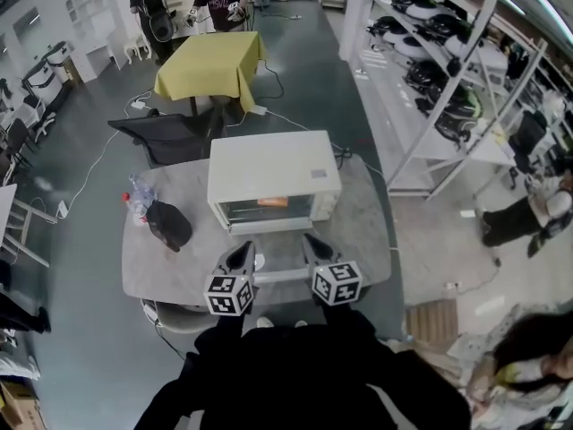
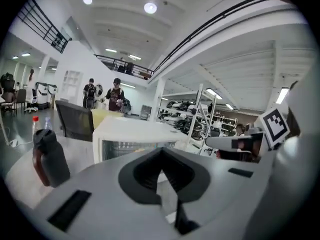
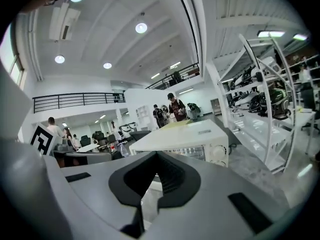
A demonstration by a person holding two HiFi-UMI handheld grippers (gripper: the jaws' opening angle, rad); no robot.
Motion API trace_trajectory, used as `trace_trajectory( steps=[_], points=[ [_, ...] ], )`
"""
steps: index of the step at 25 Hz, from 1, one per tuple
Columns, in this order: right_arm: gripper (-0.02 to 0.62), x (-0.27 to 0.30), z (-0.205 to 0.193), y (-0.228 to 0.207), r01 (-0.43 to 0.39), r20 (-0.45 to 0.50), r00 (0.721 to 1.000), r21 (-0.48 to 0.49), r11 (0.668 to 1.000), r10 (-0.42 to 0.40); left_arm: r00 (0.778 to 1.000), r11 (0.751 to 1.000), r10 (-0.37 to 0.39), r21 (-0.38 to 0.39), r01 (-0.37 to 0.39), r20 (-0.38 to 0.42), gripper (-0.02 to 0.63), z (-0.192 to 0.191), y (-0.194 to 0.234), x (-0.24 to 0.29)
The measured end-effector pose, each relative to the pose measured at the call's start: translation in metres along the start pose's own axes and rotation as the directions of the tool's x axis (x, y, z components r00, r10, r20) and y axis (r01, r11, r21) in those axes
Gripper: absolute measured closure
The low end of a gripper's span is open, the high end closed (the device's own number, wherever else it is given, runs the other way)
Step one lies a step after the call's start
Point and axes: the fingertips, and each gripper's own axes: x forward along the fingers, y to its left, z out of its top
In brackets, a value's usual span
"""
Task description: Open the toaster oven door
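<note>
While left gripper (image 1: 243, 253), right gripper (image 1: 315, 244) sit closed, toaster oven (image 1: 269, 167) label (image 1: 318, 174) unreadable.

Matt white toaster oven (image 1: 273, 170), glass door (image 1: 265, 211), mottled grey table (image 1: 363, 233), yellow cloth (image 1: 210, 61)

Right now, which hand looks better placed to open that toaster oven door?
Probably the left gripper: it faces the toaster oven door nearer its middle, while the right gripper sits toward the knobs. Both have fingers shut, holding nothing.

We note a dark grey floor (image 1: 85, 330) around the desk (image 1: 358, 231); beyond the desk a yellow-clothed table (image 1: 210, 61), to its right white shelving (image 1: 421, 106).
</note>
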Motion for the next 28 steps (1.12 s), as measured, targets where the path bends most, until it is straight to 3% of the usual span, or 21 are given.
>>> trace_trajectory(
  steps=[4,11,28],
  points=[
    [0.592,-0.007,0.037,0.008,-0.009,0.086,0.996,-0.016,1.0,0.01,0.996,0.998,-0.011,0.065,0.006,0.086,0.603,0.041,-0.008,-0.009],
    [0.592,-0.023,0.073,0.014,0.007,0.173,0.985,-0.027,1.0,-0.002,0.987,0.995,-0.011,0.1,-0.005,0.163,0.603,0.075,-0.014,-0.026],
    [0.592,-0.021,0.082,0.0,0.016,0.207,0.978,-0.045,0.999,-0.006,0.981,0.993,-0.005,0.116,-0.018,0.193,0.603,0.085,-0.018,-0.017]
  ],
)
